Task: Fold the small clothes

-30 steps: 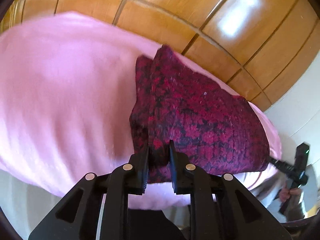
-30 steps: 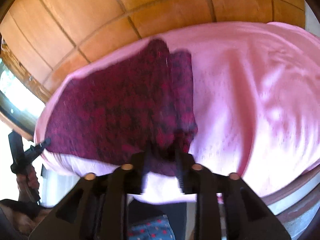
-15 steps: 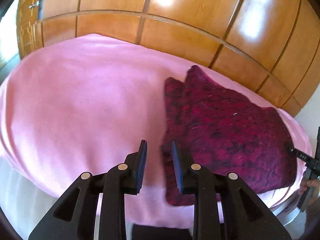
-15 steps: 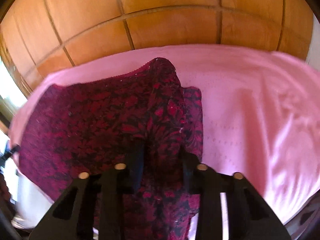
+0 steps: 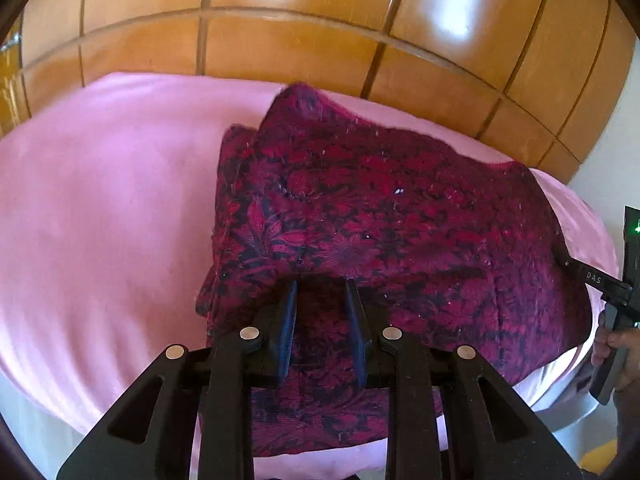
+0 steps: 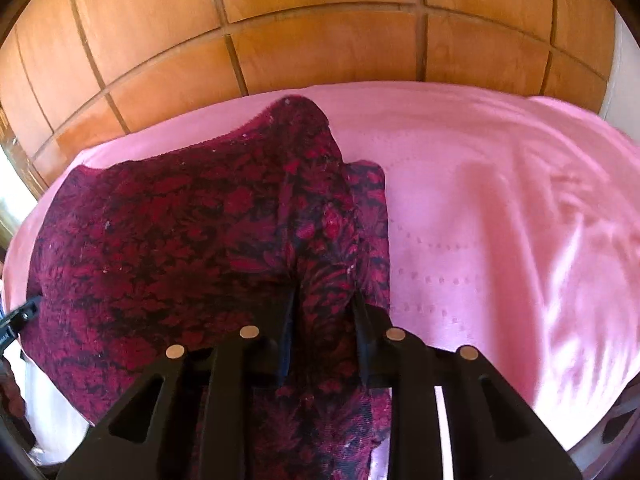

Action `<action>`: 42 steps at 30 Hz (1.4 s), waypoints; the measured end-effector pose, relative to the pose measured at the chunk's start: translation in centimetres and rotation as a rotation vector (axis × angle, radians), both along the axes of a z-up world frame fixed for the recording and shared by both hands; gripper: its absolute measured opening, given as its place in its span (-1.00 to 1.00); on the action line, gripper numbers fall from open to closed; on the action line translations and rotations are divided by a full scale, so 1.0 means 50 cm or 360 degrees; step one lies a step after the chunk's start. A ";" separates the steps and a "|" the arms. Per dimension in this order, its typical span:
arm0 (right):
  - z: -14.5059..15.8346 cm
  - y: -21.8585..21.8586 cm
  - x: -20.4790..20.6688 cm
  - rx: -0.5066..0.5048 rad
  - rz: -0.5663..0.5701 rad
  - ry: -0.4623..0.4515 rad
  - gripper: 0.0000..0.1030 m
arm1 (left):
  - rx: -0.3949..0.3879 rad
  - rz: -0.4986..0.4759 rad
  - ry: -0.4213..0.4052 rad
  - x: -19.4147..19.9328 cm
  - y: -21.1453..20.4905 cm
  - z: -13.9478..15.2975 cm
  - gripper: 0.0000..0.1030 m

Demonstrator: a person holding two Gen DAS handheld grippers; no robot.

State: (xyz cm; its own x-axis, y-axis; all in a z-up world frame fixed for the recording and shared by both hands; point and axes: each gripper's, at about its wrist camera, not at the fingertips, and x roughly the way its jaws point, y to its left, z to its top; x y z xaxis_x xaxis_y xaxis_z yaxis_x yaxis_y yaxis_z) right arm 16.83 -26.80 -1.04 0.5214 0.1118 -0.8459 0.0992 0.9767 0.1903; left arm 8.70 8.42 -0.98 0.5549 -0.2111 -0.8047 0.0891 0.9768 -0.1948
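Observation:
A dark red and black patterned knit garment (image 5: pixel 400 220) lies partly folded on the pink bedsheet (image 5: pixel 100 220). My left gripper (image 5: pixel 320 288) stands over its near left part. Its jaws are a little apart and only flat cloth lies under the gap. My right gripper (image 6: pixel 324 296) is at the garment's (image 6: pixel 160 240) other end. Its jaws are closing on a raised ridge of cloth that fills the gap. In the left wrist view the right gripper (image 5: pixel 568 260) reaches the garment's right edge, held by a hand (image 5: pixel 616 344). The left gripper's fingertips (image 6: pixel 24 312) show at the far left of the right wrist view.
Glossy wooden panels (image 5: pixel 320 40) rise behind the bed. The pink sheet (image 6: pixel 500 220) stretches bare to the right of the garment in the right wrist view, and to its left in the left wrist view. The bed's near edge drops off just below both grippers.
The left gripper let go of the garment's edge, swung out over bare sheet, then came back over the cloth. The right gripper pushed further onto the garment and its jaws narrowed. The garment settled onto the bed.

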 end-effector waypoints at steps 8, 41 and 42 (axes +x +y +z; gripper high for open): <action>0.054 -0.028 -0.025 0.0028 -0.0140 -0.0082 0.07 | 0.0174 0.0057 -0.0219 -0.024 -0.003 0.074 0.07; 0.027 0.177 0.049 0.0099 0.0234 -0.0143 0.67 | -0.0225 0.0146 0.0158 0.196 0.158 0.021 0.07; 0.026 0.180 0.050 0.0097 0.0234 -0.0145 0.68 | -0.0287 0.0158 0.0190 0.208 0.164 0.014 0.07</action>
